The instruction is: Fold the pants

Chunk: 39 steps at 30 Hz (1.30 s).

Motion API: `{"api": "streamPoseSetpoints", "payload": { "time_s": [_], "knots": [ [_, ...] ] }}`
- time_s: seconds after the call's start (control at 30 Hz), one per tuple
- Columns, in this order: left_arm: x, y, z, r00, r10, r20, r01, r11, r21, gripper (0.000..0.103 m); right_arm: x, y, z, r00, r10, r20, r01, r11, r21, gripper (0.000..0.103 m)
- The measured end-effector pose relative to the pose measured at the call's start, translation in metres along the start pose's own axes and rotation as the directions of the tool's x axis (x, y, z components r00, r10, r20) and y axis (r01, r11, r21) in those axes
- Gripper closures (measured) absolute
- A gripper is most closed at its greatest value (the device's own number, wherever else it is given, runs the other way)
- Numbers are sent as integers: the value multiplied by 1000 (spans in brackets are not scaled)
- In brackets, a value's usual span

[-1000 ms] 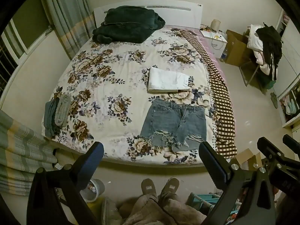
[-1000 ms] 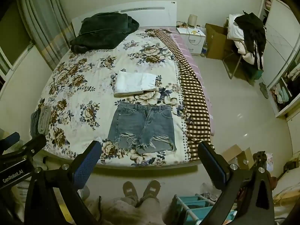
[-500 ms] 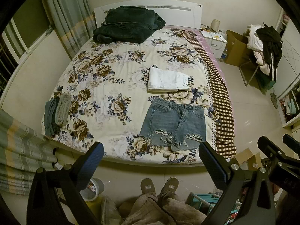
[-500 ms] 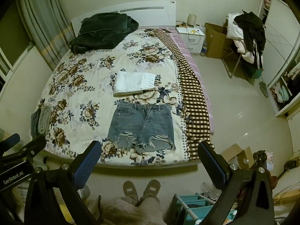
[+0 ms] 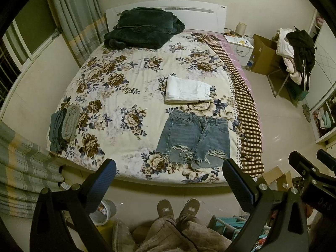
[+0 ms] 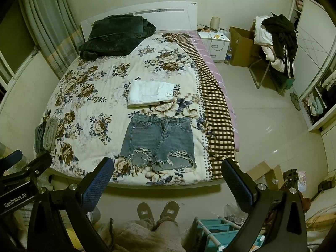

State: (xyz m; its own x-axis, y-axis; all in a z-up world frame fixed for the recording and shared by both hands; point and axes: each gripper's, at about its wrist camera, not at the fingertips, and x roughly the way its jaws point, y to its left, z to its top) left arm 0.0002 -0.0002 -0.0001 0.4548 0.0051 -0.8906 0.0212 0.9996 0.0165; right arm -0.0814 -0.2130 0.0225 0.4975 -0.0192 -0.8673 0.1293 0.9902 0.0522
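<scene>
Blue denim shorts with frayed hems [image 5: 194,139] lie flat and unfolded near the foot of the floral bed [image 5: 117,96], waistband toward the headboard. They also show in the right wrist view [image 6: 159,141]. A folded white garment [image 5: 188,89] lies just beyond them, also seen from the right wrist [image 6: 150,93]. My left gripper [image 5: 168,174] is open and empty, held above the floor short of the bed's foot edge. My right gripper [image 6: 167,174] is open and empty at the same distance. Neither touches the shorts.
A dark green blanket [image 5: 142,30] lies by the headboard. Grey folded items [image 5: 63,126] sit at the bed's left edge. A checked cloth [image 5: 241,105] hangs along the right edge. A teal rack [image 6: 218,229] and a cardboard box [image 6: 264,173] stand on the floor. My feet [image 6: 157,210] stand at the bed's foot.
Both views have shifted only slightly; the bed sits a little lower in the frames. The shorts and grippers are unchanged.
</scene>
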Motion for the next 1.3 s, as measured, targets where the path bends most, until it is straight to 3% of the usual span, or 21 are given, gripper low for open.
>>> {"api": "streamPoseSetpoints", "payload": {
  "time_s": [1.3],
  "knots": [
    [0, 0, 0, 1000, -1, 2, 1, 1000, -1, 0, 0, 0, 2, 1000, 1, 0, -1, 1000, 0, 0]
  ]
}}
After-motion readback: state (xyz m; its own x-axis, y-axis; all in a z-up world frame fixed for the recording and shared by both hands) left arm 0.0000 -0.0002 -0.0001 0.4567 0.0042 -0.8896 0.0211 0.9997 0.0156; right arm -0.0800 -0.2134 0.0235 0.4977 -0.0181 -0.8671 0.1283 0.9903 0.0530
